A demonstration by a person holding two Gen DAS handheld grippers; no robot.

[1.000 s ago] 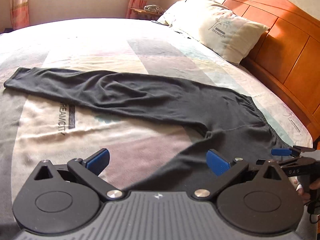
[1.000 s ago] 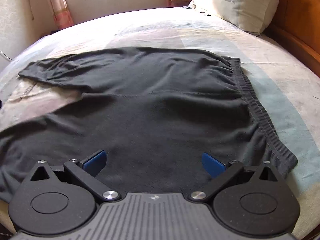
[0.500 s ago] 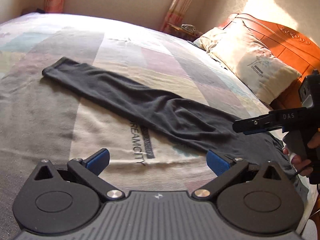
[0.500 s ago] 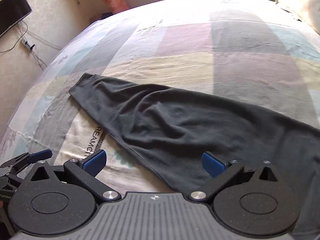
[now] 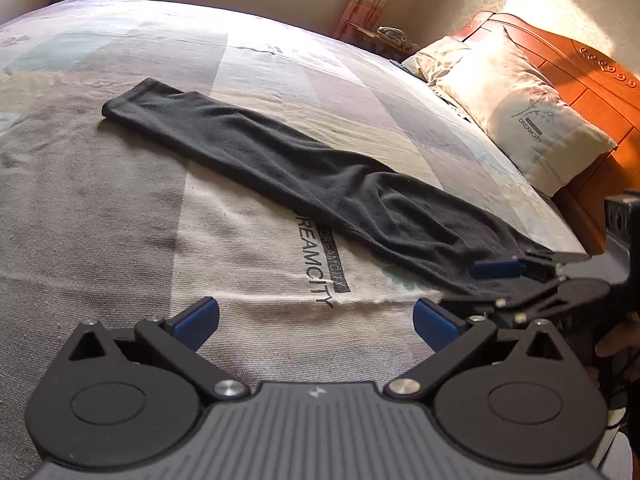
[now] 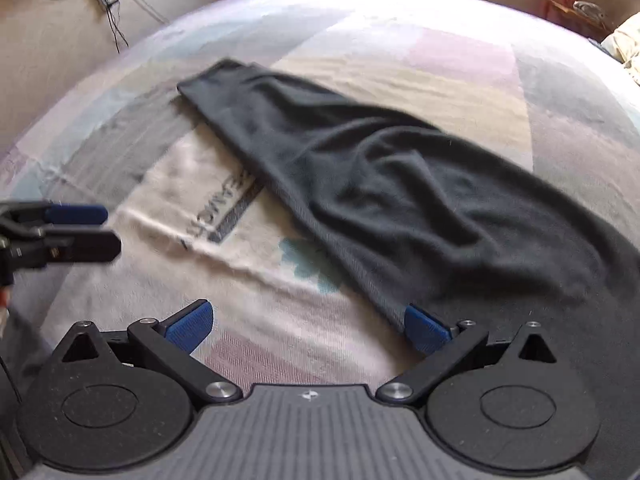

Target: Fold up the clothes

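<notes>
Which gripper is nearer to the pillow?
The right gripper. It sits over the trousers on the side toward the pillow; the left gripper is farther away, over bare sheet.

Two wrist cameras, both low over my bed (image 5: pixel 120 208), aimed along the dark trousers (image 5: pixel 320 176).

My left camera rides behind my left gripper (image 5: pixel 316 320), close above the sheet, facing up the trouser leg with the pillow (image 5: pixel 532 116) and headboard (image 5: pixel 592 76) off to the right of it. My right camera sits behind my right gripper (image 6: pixel 308 326), nearer the trousers (image 6: pixel 400 184) (this view is blurred). Both share the trouser leg and the printed sheet lettering beside it; each catches the other gripper at its edge.
</notes>
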